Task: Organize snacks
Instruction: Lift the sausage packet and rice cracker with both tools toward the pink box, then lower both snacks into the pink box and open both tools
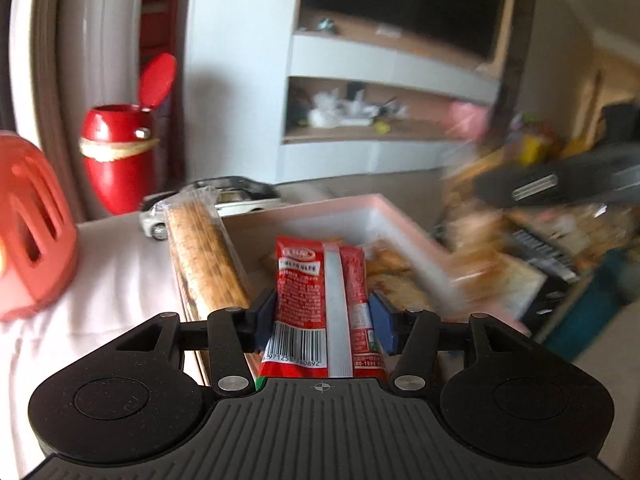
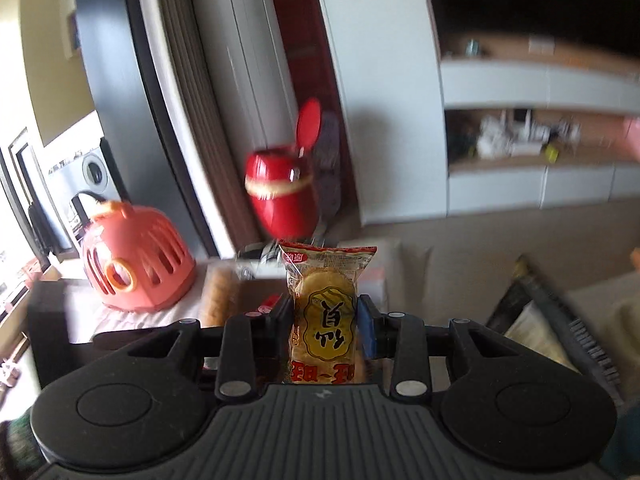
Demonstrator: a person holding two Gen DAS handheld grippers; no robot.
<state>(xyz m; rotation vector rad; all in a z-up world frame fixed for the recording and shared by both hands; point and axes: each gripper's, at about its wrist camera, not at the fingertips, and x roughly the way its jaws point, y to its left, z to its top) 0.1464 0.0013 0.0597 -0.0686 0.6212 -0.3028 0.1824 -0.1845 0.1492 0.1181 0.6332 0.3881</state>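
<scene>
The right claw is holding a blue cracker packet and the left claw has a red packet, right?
Not quite. The cracker packet in the right claw is yellow, not blue, as the right wrist view shows. The red packet does sit between the left claw's fingers.

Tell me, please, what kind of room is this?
Probably a living room in a home. A dark television screen sits in a white wall unit with cluttered open shelves; a red flip-lid bin stands nearby, and a toy car lies on the cloth-covered table.
</scene>
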